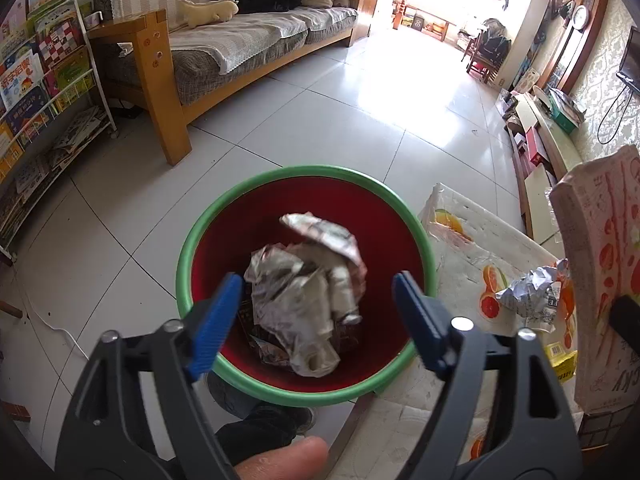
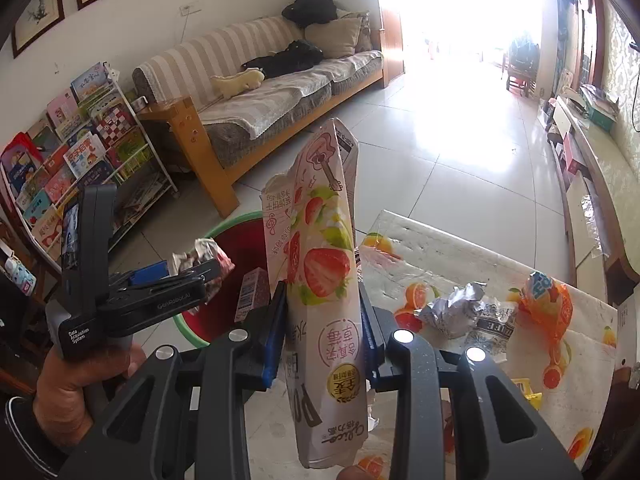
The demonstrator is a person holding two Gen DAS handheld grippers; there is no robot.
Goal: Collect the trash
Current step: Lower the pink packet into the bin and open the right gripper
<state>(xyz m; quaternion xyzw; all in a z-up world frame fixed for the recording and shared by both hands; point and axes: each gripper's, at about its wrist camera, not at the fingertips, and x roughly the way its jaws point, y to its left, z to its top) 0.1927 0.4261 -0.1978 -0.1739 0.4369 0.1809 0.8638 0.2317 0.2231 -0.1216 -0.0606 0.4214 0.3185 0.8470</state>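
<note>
A red bin with a green rim [image 1: 304, 172] stands on the floor beside the table. Crumpled silvery wrappers [image 1: 308, 288] lie inside it. My left gripper [image 1: 318, 280] hovers over the bin, open, its blue pads wide apart and holding nothing. My right gripper [image 2: 320, 300] is shut on a pink strawberry snack box [image 2: 324, 240], held upright above the table edge; the box also shows at the right of the left wrist view [image 1: 600, 260]. A crumpled foil wrapper [image 2: 456, 312] and an orange wrapper [image 2: 548, 304] lie on the table.
The table [image 1: 460, 220] has a fruit-print cover and sits right of the bin. A sofa [image 1: 240, 40] and a book rack [image 1: 48, 80] stand across the tiled floor. A person's hand [image 2: 80, 380] grips the left tool; a shoe [image 1: 260, 420] shows below the bin.
</note>
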